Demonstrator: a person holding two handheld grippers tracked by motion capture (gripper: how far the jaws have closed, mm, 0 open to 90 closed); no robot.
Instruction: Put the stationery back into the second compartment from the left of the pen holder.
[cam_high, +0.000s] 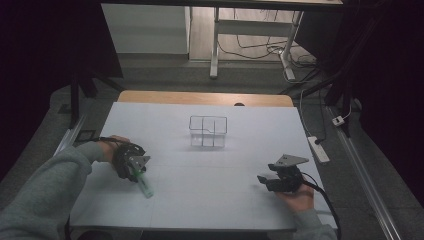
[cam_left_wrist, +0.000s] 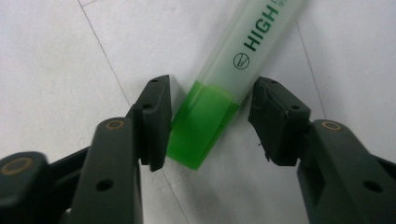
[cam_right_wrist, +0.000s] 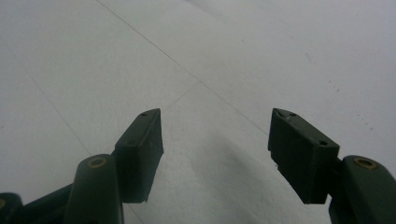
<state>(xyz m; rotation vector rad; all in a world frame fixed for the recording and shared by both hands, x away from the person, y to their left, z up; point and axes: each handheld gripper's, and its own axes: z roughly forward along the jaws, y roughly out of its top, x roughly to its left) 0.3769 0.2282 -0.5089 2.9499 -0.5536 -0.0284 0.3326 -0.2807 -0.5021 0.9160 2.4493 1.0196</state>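
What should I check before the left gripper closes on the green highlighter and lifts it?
1. Highlighter between the left gripper's jaws: ok.
2. Both pads pressing on it: not ok, a gap shows at one pad.
3. Grip sits on the green cap end, not mid-barrel: cannot tell if that holds.
4. Right gripper open with nothing between its jaws: ok.
5. Wire basket upright on the table: ok.

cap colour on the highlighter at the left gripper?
Bright translucent green cap on the frosted, pale highlighter pen with dark green lettering; clearest in the left gripper view.
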